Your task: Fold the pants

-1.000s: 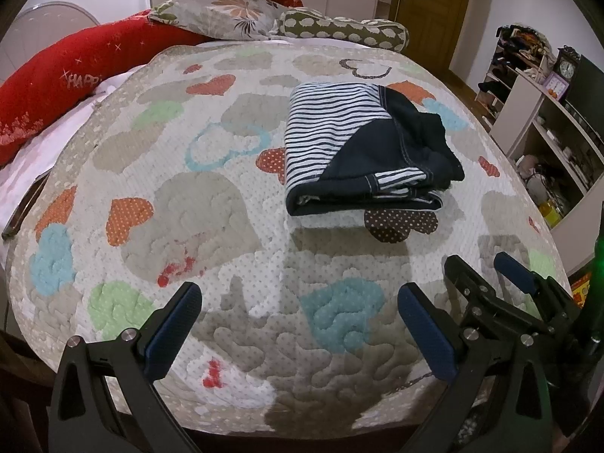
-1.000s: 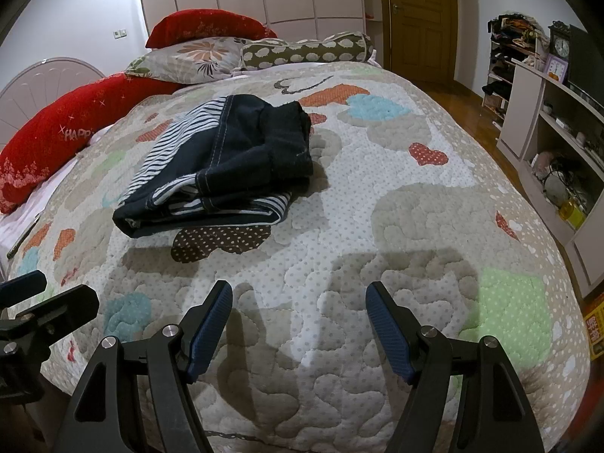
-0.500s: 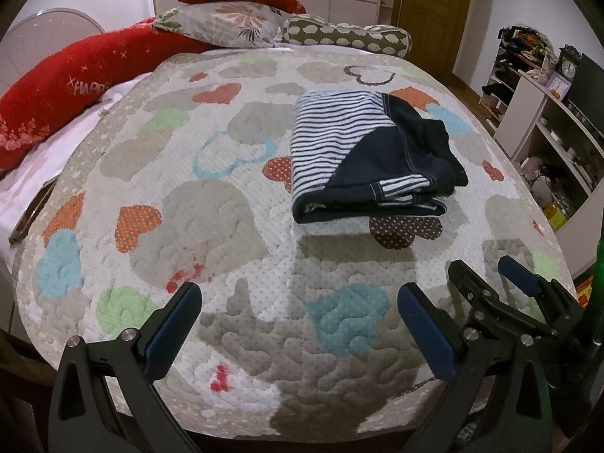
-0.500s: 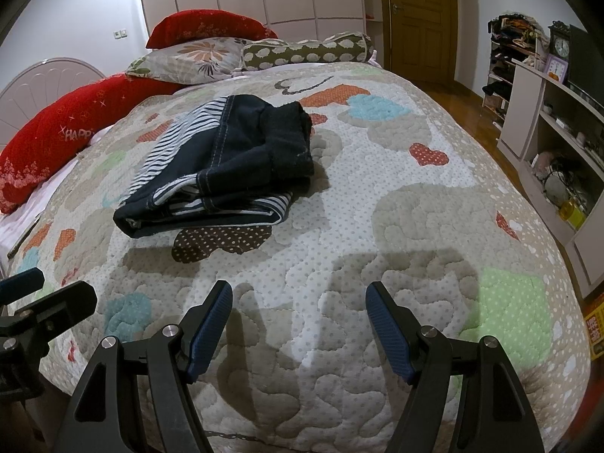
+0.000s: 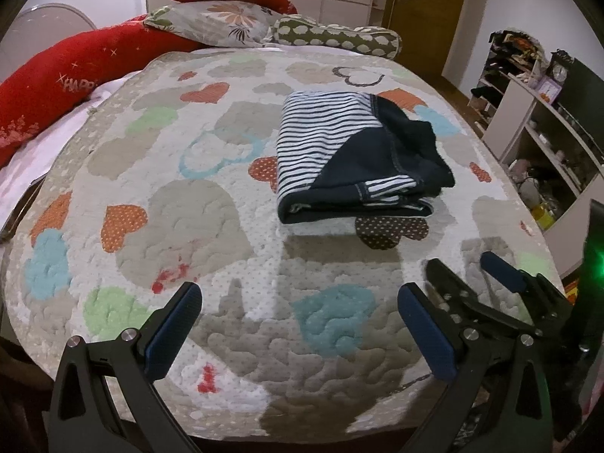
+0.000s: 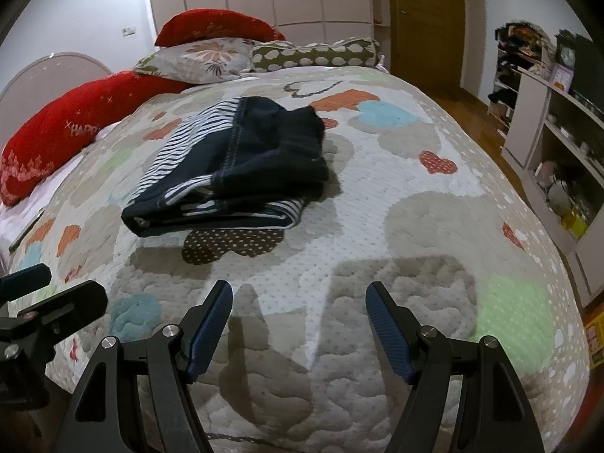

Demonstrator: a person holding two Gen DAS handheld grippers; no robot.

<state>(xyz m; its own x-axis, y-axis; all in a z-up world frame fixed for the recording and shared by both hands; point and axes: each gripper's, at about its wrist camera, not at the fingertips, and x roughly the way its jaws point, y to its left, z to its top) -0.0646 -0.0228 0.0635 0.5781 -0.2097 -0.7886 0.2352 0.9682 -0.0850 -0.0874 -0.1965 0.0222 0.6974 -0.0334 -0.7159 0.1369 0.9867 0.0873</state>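
The pants (image 5: 355, 162), dark navy with a white-striped lining, lie folded into a compact stack in the middle of the bed quilt (image 5: 188, 204). In the right wrist view the same pants (image 6: 234, 173) sit up and to the left. My left gripper (image 5: 298, 324) hangs open over the near edge of the quilt, well short of the pants, with nothing between its blue pads. My right gripper (image 6: 298, 324) is also open and empty above the quilt's near edge. Each gripper shows at the side of the other's view: the right gripper (image 5: 468, 275), the left gripper (image 6: 37, 294).
Red cushions (image 5: 75, 75), a floral pillow (image 5: 219, 22) and a spotted bolster (image 5: 339, 37) line the head of the bed. Shelves (image 5: 547, 132) with clutter stand to the right, a wooden door (image 6: 426, 22) behind. Wood floor runs along the bed's right side.
The left wrist view has tilted slightly, so the pants sit a little lower in it. Both grippers stay open and in place; the pants have not moved.
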